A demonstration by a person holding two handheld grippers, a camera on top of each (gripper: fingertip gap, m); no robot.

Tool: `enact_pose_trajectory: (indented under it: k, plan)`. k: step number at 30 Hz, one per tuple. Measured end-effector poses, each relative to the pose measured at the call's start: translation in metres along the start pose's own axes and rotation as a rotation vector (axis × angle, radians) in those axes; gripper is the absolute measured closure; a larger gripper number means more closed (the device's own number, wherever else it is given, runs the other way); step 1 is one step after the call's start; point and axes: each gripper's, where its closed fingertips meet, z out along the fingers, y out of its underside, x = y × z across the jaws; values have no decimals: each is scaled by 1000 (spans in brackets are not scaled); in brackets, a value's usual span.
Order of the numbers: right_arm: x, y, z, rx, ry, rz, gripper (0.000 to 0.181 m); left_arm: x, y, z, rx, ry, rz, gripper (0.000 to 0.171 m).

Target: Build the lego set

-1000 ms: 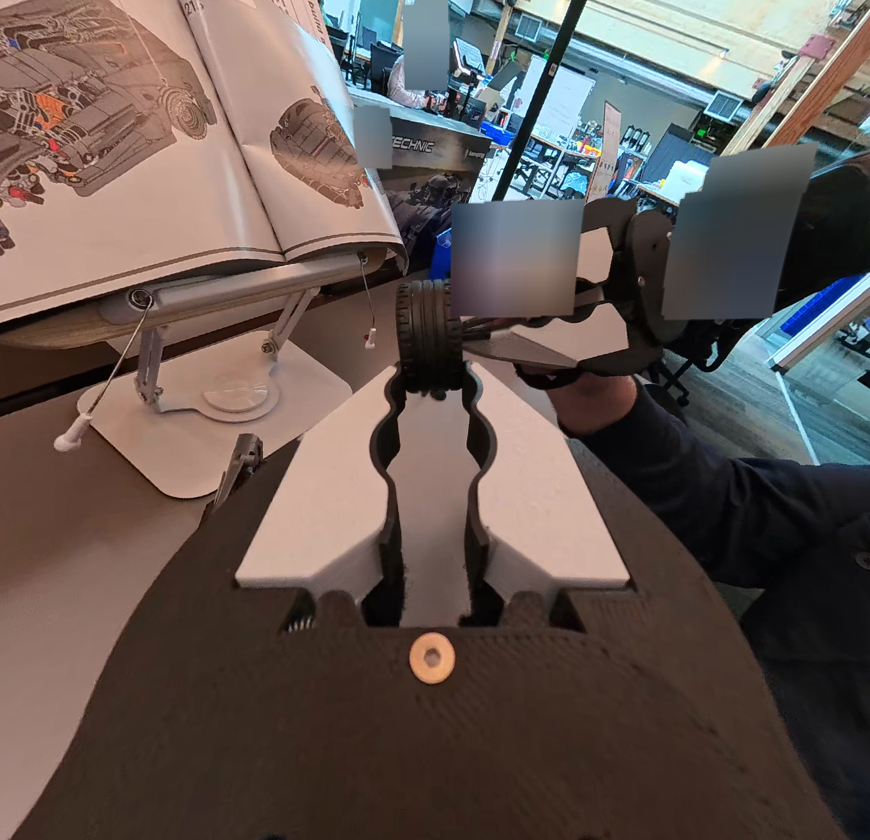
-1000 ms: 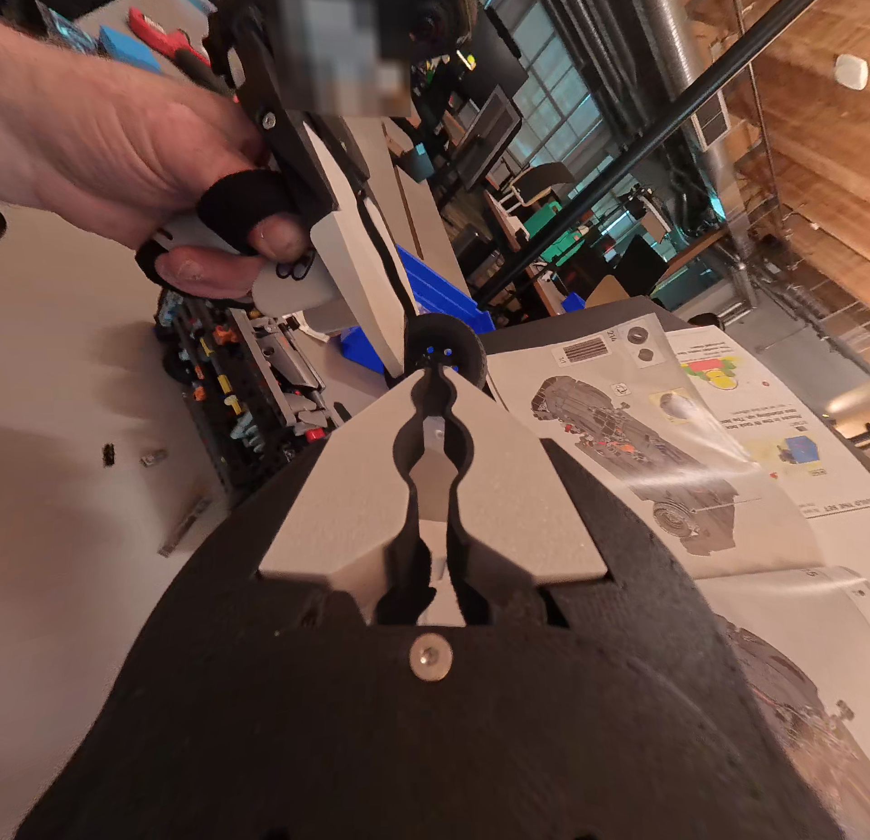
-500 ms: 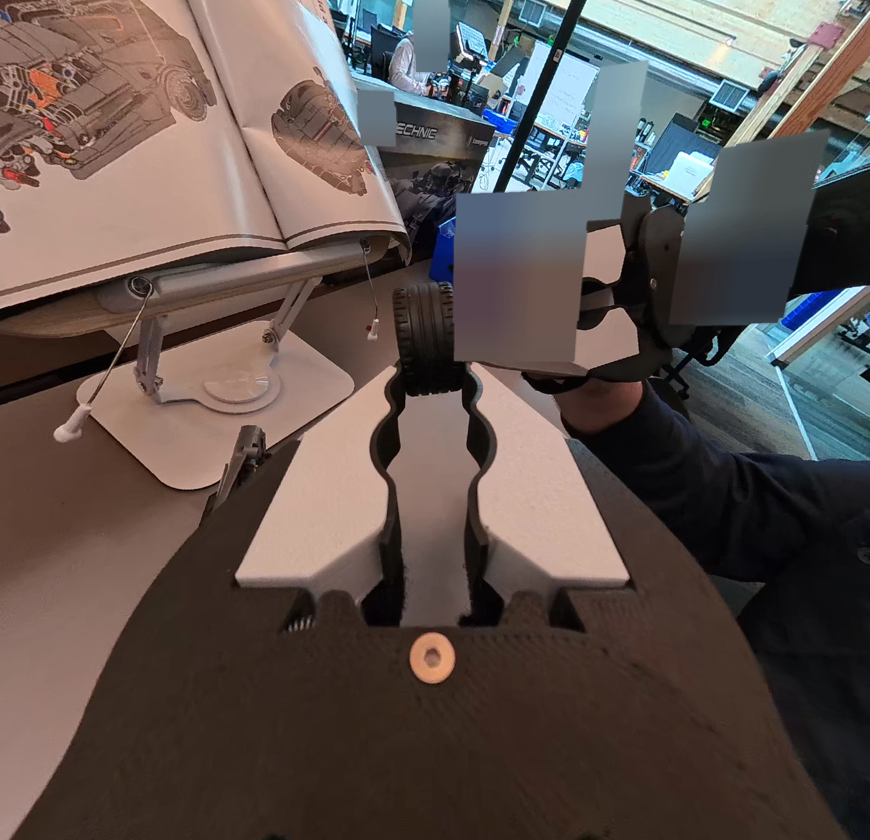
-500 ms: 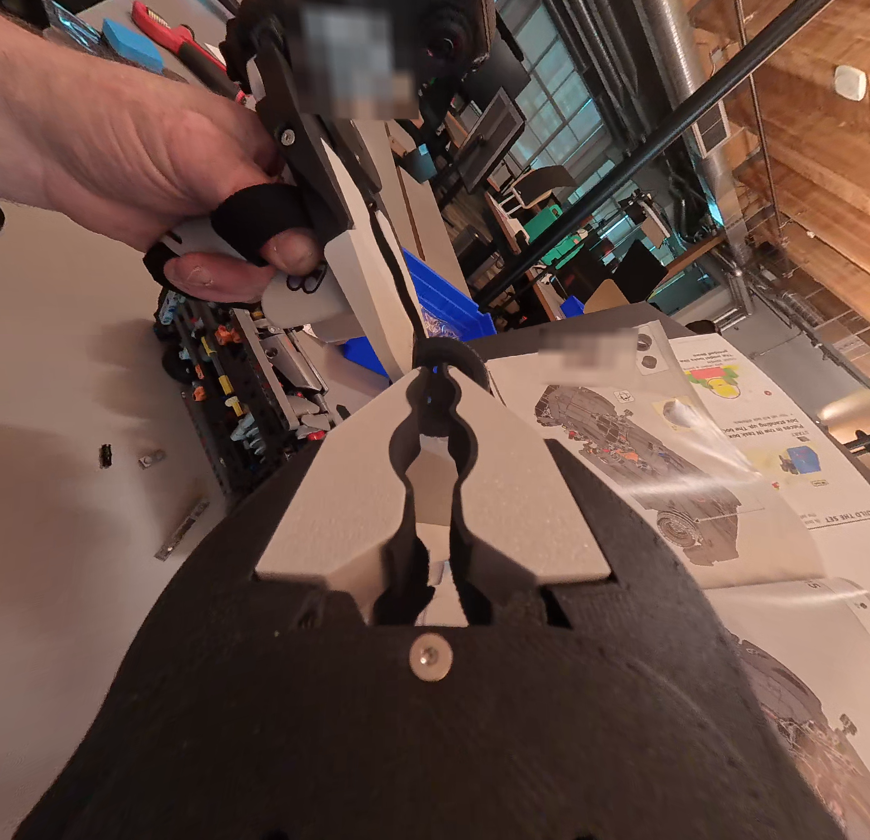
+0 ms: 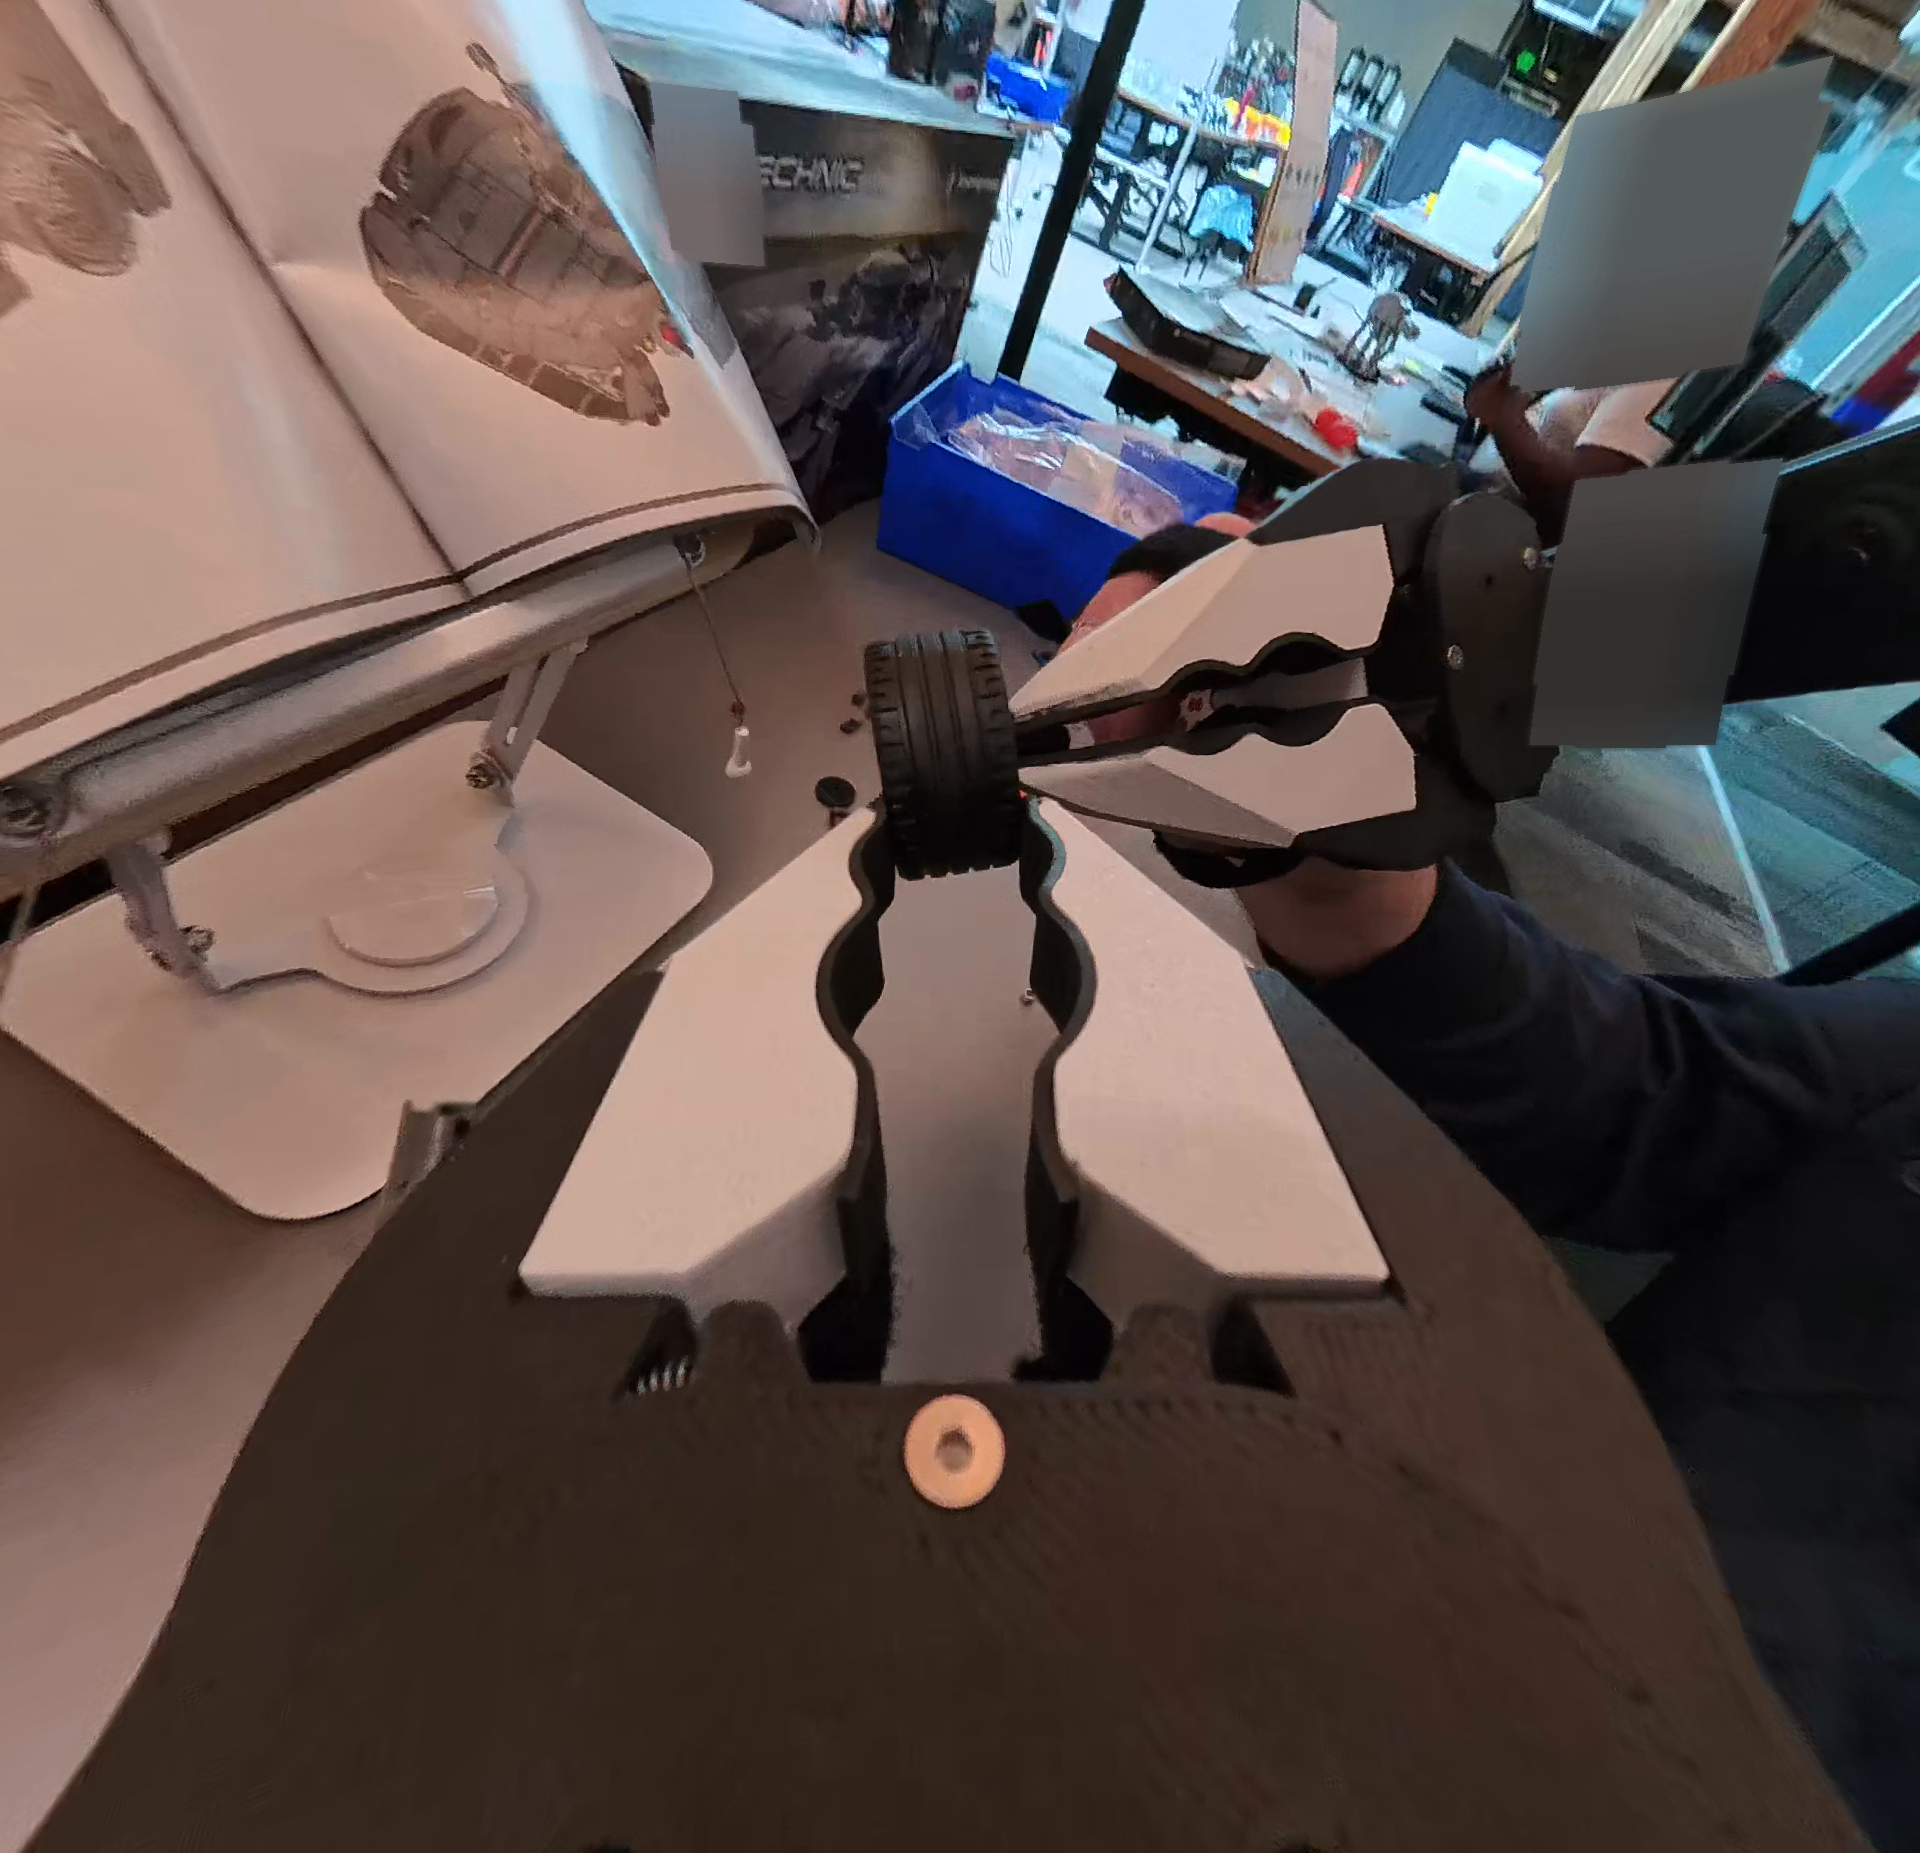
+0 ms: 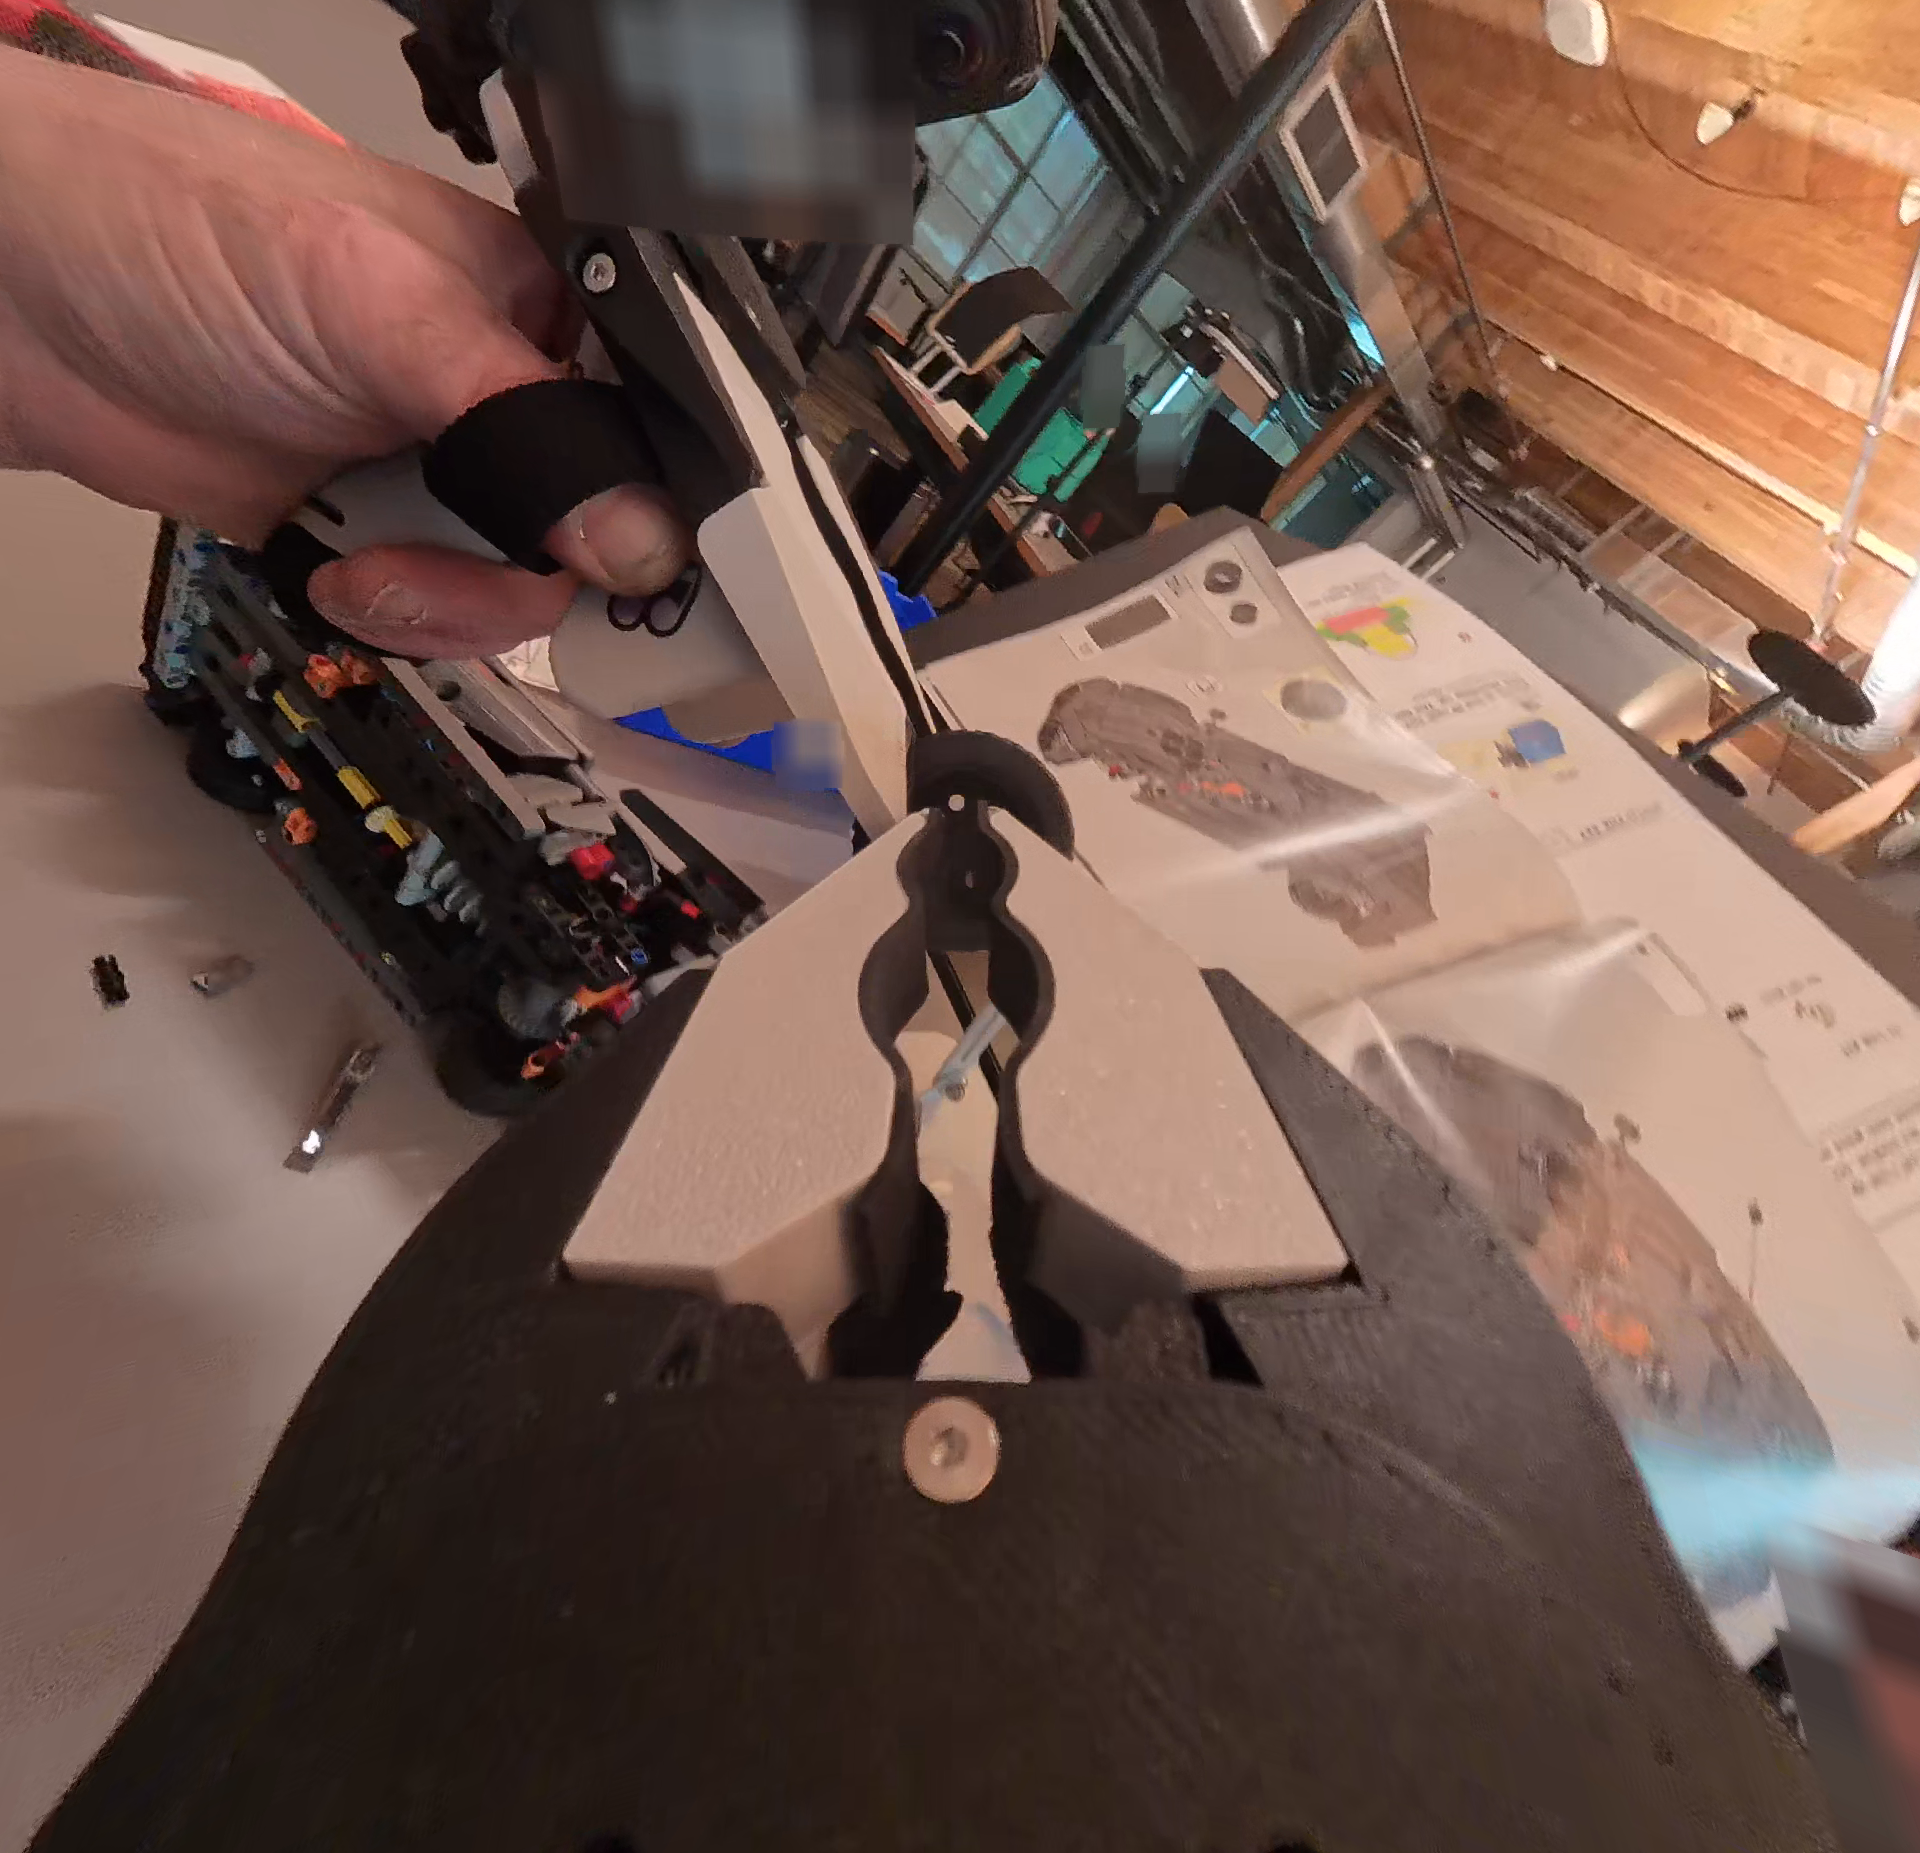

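While the left gripper [image 5: 948, 847] clamps the black wheel [image 5: 943, 749] by its tread at the fingertips, the right gripper [image 5: 1023, 738] comes in from the side, jaws nearly shut on a small dark part pressed at the hub; what that part is, I can't tell. Both tools hang above the table, the half-built model [image 6: 436, 827] waiting below beside the instruction book [image 6: 1382, 806]. Key now, I'd say: keep the push square to the hub, grip firm, or the wheel twists out.
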Motion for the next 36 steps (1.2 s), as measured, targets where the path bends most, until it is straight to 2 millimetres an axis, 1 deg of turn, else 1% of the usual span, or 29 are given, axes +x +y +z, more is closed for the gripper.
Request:
enact_pose_trajectory:
  k: [4,7,10,13,15,17,21,24,26,28,32,33,36]
  plan:
    - [11,29,-25,-20,41,84,180,6,6,39,-36,38,4,150]
    - [20,46,-40,-6,36,177,180,9,9,65,-18,72,-11,150]
    - [29,58,-49,11,24,242,180,10,6,85,26,91,-23,150]
    - [35,61,-56,80,-11,320,180,14,2,95,76,113,-21,150]
    - [37,65,-58,91,-23,335,179,14,1,100,95,93,4,151]
    - [38,66,-59,114,-27,352,179,14,-1,102,121,74,31,151]
    - [38,69,-59,97,-26,326,178,13,0,103,150,38,90,151]
    - [42,69,-63,100,-4,317,165,9,-2,98,199,5,111,151]
    - [40,67,-63,109,-22,314,167,6,-5,91,230,-15,133,151]
    - [36,67,-61,100,-37,311,167,2,-2,89,222,-71,184,151]
    - [29,72,-52,67,-51,316,172,8,1,91,203,-133,279,151]
    - [29,72,-51,74,-51,324,176,10,2,92,196,-148,302,151]
    - [30,70,-53,111,-71,372,179,11,0,94,197,-199,329,151]
